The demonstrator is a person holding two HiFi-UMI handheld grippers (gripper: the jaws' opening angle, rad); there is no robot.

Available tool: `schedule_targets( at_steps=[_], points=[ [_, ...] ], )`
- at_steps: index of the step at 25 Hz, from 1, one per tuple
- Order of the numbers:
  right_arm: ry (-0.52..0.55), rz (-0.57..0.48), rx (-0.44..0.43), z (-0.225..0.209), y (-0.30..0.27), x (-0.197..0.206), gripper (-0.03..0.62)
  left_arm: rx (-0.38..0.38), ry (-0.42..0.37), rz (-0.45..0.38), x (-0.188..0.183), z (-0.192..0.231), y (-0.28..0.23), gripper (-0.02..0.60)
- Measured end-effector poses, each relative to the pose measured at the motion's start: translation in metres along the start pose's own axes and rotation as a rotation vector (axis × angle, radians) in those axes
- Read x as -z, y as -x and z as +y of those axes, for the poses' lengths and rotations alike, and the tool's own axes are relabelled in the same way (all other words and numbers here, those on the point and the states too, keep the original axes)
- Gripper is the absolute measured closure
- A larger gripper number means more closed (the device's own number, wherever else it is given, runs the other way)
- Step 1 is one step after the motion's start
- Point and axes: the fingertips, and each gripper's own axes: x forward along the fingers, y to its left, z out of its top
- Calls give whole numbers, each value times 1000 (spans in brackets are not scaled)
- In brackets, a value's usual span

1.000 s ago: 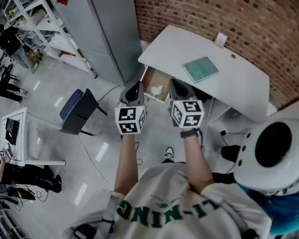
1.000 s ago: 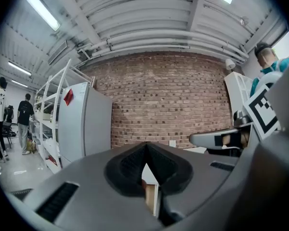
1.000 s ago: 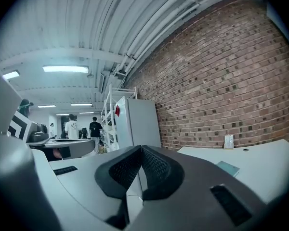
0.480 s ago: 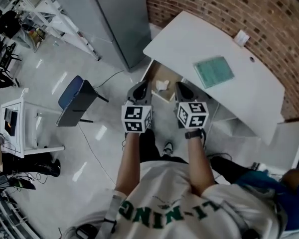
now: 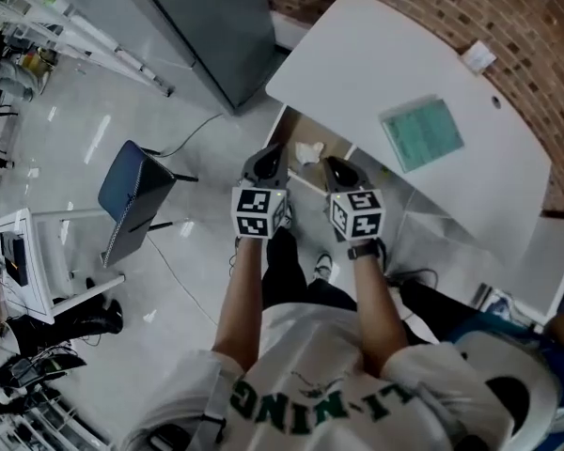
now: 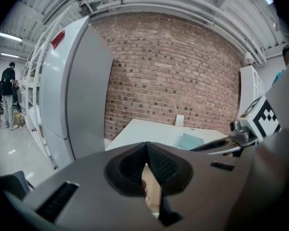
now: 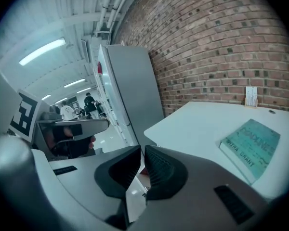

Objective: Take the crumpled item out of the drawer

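Note:
The crumpled white item [image 5: 308, 151] lies in the open drawer [image 5: 305, 128], which sticks out from under the white desk [image 5: 357, 54]. In the head view both grippers hover side by side just in front of the drawer, above its front edge. My left gripper [image 5: 268, 160] is shut and holds nothing; in its own view the left gripper [image 6: 146, 147] has its jaws meeting at the tips, with the drawer's brown inside [image 6: 152, 191] showing below them. My right gripper [image 5: 336, 169] [image 7: 142, 154] is shut too, with only a thin slit between its ribbed pads and nothing in it.
A teal book [image 5: 421, 134] [image 7: 253, 146] lies on the desk, and a small white box [image 5: 477, 56] stands by the brick wall. A grey cabinet [image 5: 207, 26] stands left of the desk, a blue chair [image 5: 132, 200] on the floor. A person in a white helmet [image 5: 508, 397] is at lower right.
The head view has swung, so the desk sits higher and further right in frame. Both grippers stay shut in front of the drawer, a little nearer the crumpled item.

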Motion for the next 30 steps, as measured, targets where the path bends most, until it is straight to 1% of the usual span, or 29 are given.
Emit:
schedule_targets(
  at_steps=[6, 8, 11, 14, 17, 20, 24, 26, 28, 30],
  points=[
    [18, 140, 8, -11, -70, 47, 568, 35, 12, 79, 45, 45, -42, 581],
    [23, 195, 14, -15, -92, 64, 568, 58, 21, 113, 56, 55, -54, 581],
    [14, 278, 33, -29, -128, 86, 543, 89, 23, 151, 73, 71, -79, 583],
    [11, 347, 46, -43, -156, 112, 528, 115, 53, 203, 96, 77, -98, 581],
    [25, 401, 29, -51, -184, 139, 509, 141, 52, 205, 114, 81, -119, 581],
    [6, 462, 29, -58, -207, 165, 492, 165, 47, 229, 137, 86, -136, 581],
    [-15, 523, 55, -75, -232, 202, 460, 187, 64, 281, 168, 92, -154, 583],
    [-19, 550, 67, -84, -244, 217, 428, 193, 70, 280, 178, 95, -164, 581],
    [-14, 575, 98, -94, -254, 228, 411, 196, 82, 292, 191, 98, -171, 581],
    [-33, 593, 106, -98, -265, 240, 401, 204, 87, 289, 200, 101, -179, 581]
  ],
)
